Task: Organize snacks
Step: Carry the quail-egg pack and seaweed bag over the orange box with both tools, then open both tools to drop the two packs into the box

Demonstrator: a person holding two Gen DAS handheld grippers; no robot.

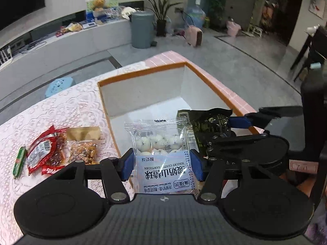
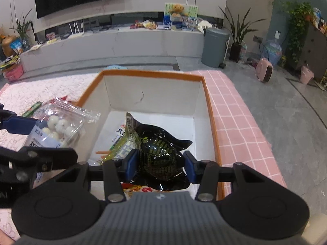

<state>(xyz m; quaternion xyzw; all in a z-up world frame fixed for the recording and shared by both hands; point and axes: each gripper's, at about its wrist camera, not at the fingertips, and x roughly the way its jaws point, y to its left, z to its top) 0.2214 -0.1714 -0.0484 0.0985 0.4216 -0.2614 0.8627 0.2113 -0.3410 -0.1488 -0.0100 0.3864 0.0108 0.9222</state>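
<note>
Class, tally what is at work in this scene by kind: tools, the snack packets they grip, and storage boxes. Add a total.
Tools: 2 (left tool, right tool)
Gripped packets: 2 (clear packet, black packet)
Boxes: 1 (orange-rimmed box)
Total: 5

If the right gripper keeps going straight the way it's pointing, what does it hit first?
Probably the white floor of the orange-rimmed box, since the right gripper, holding the black snack pack, aims down into it; depth is uncertain.

The clear snack bag (image 1: 163, 159) reads "YOGURT-COATED HAWTHORN", with what looks like "20260103".
</note>
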